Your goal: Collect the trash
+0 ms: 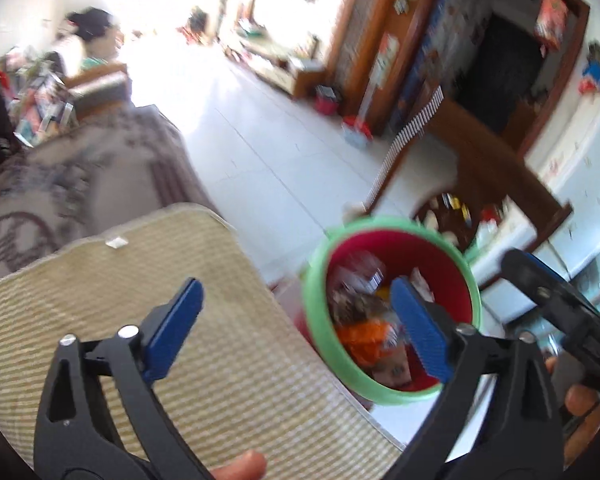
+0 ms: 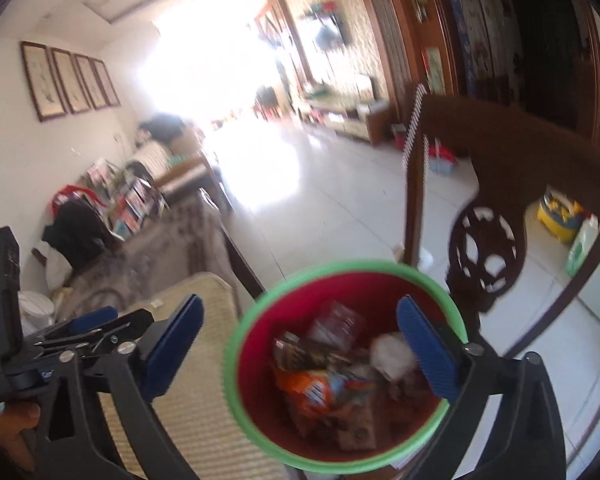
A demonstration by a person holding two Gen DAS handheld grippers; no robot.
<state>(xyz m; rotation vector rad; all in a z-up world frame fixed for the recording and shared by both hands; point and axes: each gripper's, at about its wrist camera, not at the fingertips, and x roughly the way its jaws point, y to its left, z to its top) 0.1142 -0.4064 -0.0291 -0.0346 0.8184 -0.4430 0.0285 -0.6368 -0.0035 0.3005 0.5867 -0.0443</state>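
Observation:
A red bin with a green rim (image 1: pixel 316 280) stands beside a woven beige mat (image 1: pixel 100 300); it also shows in the right wrist view (image 2: pixel 260 296). Inside lie several wrappers, among them an orange packet (image 2: pixel 320 390) and white crumpled paper (image 2: pixel 392 354). My left gripper (image 1: pixel 300 328) is open and empty, its right finger over the bin mouth. My right gripper (image 2: pixel 304 344) is open and empty, spread above the bin. The right gripper also shows in the left wrist view (image 1: pixel 560 304), and the left gripper shows in the right wrist view (image 2: pixel 88 328).
A dark carved wooden chair (image 2: pixel 488 248) stands just right of the bin. A patterned cloth-covered surface (image 1: pixel 80 176) lies beyond the mat. White tiled floor (image 2: pixel 320 200) stretches ahead. A person (image 1: pixel 88 36) sits far left among clutter. A small white scrap (image 1: pixel 116 242) lies on the mat.

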